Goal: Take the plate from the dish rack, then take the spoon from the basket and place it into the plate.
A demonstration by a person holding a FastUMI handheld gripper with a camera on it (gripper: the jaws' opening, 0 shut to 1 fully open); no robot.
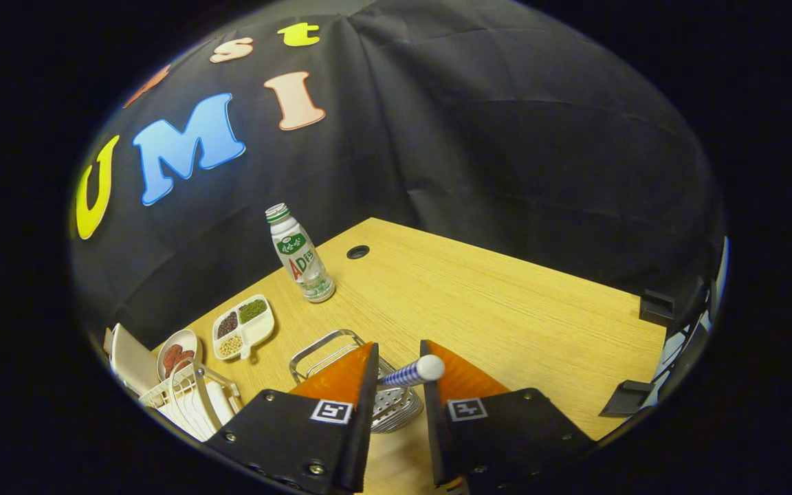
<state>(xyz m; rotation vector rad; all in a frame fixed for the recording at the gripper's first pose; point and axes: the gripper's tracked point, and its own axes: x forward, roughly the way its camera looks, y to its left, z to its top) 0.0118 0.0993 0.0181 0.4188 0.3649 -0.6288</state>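
Spoon (411,373): blue-and-white striped handle with a white tip lay between the tool (399,361) fingers, over the wire basket (341,344) | tool part open, contact with handle unclear | dish rack (190,402) stood beside the basket | bottle (298,253) upright, farther along the bench (506,302).

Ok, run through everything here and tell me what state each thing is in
Gripper: open, spoon handle between its fingers.
Spoon: handle end raised above the basket.
Basket: upright on the table.
Bottle: upright, capped.
Divided dish: filled.
Dish rack: upright.
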